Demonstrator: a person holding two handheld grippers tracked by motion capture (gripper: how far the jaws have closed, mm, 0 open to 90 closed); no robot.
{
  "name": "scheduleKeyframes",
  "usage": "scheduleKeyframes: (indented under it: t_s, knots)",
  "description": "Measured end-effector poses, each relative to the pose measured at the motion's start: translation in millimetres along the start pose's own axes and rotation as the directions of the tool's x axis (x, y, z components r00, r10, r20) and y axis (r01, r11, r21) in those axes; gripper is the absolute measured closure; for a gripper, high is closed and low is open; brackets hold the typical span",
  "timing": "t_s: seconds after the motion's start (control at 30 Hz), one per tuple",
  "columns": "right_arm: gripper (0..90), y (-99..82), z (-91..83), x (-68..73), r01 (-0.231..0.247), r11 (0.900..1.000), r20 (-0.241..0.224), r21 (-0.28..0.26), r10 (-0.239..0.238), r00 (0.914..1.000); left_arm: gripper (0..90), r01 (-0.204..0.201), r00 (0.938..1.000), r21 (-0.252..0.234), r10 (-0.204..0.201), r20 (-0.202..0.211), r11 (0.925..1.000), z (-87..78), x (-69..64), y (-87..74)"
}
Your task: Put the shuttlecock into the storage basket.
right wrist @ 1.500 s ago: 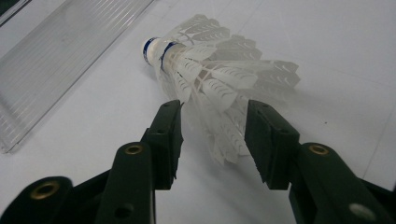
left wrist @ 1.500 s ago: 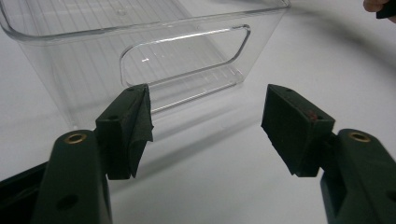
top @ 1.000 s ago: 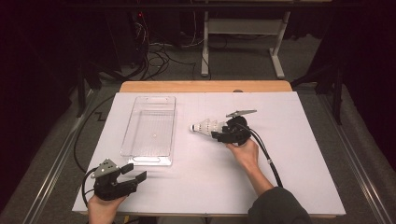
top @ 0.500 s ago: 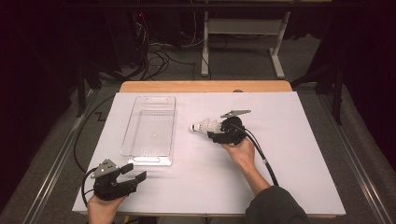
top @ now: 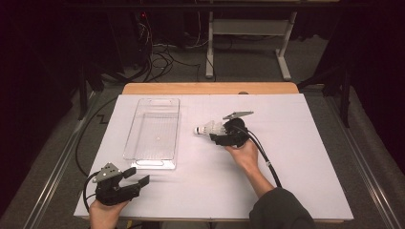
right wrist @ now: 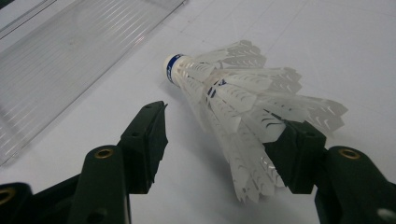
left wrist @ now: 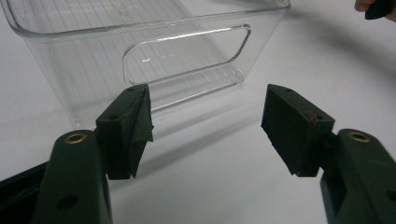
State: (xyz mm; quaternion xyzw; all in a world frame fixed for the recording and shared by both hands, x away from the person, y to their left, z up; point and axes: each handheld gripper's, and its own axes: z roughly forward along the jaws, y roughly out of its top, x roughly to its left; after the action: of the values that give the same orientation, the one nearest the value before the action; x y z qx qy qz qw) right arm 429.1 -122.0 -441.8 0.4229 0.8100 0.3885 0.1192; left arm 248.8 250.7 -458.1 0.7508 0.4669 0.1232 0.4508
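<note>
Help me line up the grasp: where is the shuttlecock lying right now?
In the high view the shuttlecock lies on the white table, right of the clear bin, between the right gripper jaws, cork toward the bin.

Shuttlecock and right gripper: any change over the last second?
The right gripper and the shuttlecock between its fingers shifted slightly toward the clear bin. The fingers have just been opening a little, one touching the feathers, the other apart. Left gripper and bin stayed put.

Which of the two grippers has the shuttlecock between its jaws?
The right gripper: the shuttlecock lies between its open jaws. The left gripper has nothing between its jaws, near the clear tray.
</note>
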Motion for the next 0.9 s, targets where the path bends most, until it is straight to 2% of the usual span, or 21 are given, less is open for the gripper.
scheduleKeyframes:
  t_s: [0.63, 0.9]
  knots:
    - [43.5, -1.2, 12.0, 2.3, -0.008, 0.9999, -0.009, 0.006, 0.008, 0.9999, 34.0, -0.012, 0.9999, 0.001, 0.012, 0.000, 0.9999, 0.2, -2.2, 0.5]
    - [53.4, 1.3, 18.6, 1.8, -0.039, 0.9988, -0.007, 0.031, 0.039, 0.9992, 34.0, -0.012, 0.9999, 0.002, 0.012, 0.000, 0.9999, -0.1, -1.7, 0.4]
